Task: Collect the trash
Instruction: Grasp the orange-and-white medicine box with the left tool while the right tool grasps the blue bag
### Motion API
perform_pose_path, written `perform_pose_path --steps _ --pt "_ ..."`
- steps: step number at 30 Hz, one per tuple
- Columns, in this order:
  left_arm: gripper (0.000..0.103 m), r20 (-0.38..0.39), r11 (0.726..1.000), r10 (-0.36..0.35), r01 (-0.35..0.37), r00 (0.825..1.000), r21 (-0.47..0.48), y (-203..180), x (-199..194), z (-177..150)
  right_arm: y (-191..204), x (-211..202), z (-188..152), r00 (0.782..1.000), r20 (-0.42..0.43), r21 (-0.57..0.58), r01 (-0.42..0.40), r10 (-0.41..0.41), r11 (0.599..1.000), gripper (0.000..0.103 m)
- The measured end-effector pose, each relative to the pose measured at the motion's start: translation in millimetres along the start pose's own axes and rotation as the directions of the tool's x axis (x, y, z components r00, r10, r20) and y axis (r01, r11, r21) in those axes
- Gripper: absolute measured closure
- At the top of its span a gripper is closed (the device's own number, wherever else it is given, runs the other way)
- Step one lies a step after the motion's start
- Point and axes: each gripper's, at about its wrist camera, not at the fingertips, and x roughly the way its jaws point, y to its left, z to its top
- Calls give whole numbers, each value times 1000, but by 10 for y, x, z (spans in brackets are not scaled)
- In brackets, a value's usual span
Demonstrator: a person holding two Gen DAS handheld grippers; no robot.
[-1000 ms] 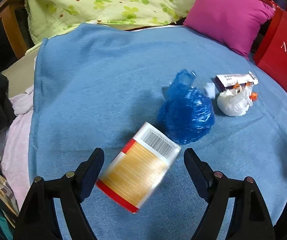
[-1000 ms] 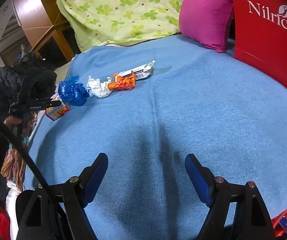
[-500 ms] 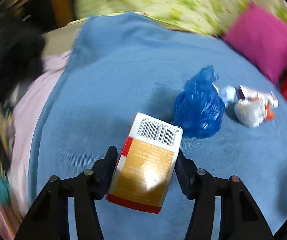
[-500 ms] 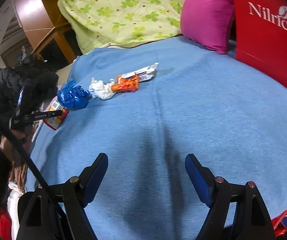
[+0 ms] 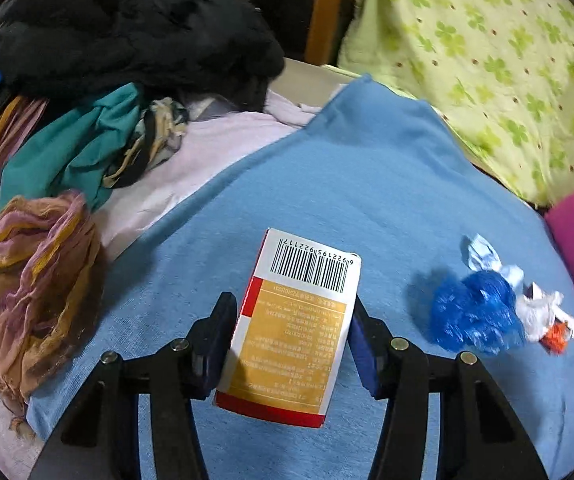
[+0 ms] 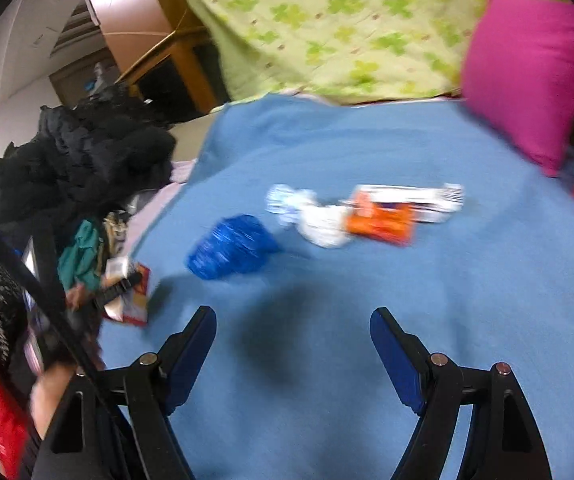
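Only the box (image 5: 299,328) is clamped in the left gripper (image 5: 291,344) fingers so far; right gripper (image 6: 293,356) gapes wide with nothing in it, and the blue bag (image 6: 231,248) and wrappers (image 6: 383,216) mid-frame are left on the bed (image 6: 447,320).

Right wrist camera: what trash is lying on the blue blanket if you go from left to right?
Blue plastic bag → pale blue-and-white crumpled wrapper → white crumpled bag → orange packet → white wrapper with a barcode.

Both wrist views angled down along their jaws, close over blue blanket (image 5: 367,184) — sharing its trash pile (image 6: 327,220).
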Motion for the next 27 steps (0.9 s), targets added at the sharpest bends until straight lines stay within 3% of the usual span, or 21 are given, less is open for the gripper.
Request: perform_pose_path --steps 4,8,11,14,16,17,18,20,27 --pt "47 -14 1000 -7 7 1000 -12 61 57 0 250 492 275 1000 -26 -19 -4 4 1000 21" --pt "47 -31 1000 -16 16 999 -24 81 47 -31 640 943 467 999 -37 -145 24 -30 989 21" --pt "47 -37 999 -22 21 999 -29 75 80 -26 926 1271 546 993 -19 -283 109 -119 953 21" --pt "47 -45 999 -25 24 999 -33 88 111 -18 1016 1590 517 985 -71 -333 125 -157 935 21" --pt "47 -51 999 -27 25 998 -33 102 141 0 1015 1713 425 976 -79 -367 160 -201 916 28" --pt "47 -53 999 -27 25 998 -34 104 145 1 1005 1687 398 978 -63 -371 161 -198 915 36" --pt "47 -55 999 -28 26 998 -37 111 151 5 987 1640 403 980 -57 -365 159 -192 918 50" --pt "48 -56 999 -28 26 998 -40 113 158 8 924 1531 436 982 -67 -339 145 -178 930 56" --pt "48 -53 999 -27 26 998 -32 103 143 -4 690 886 298 988 -34 -282 136 -151 950 57"
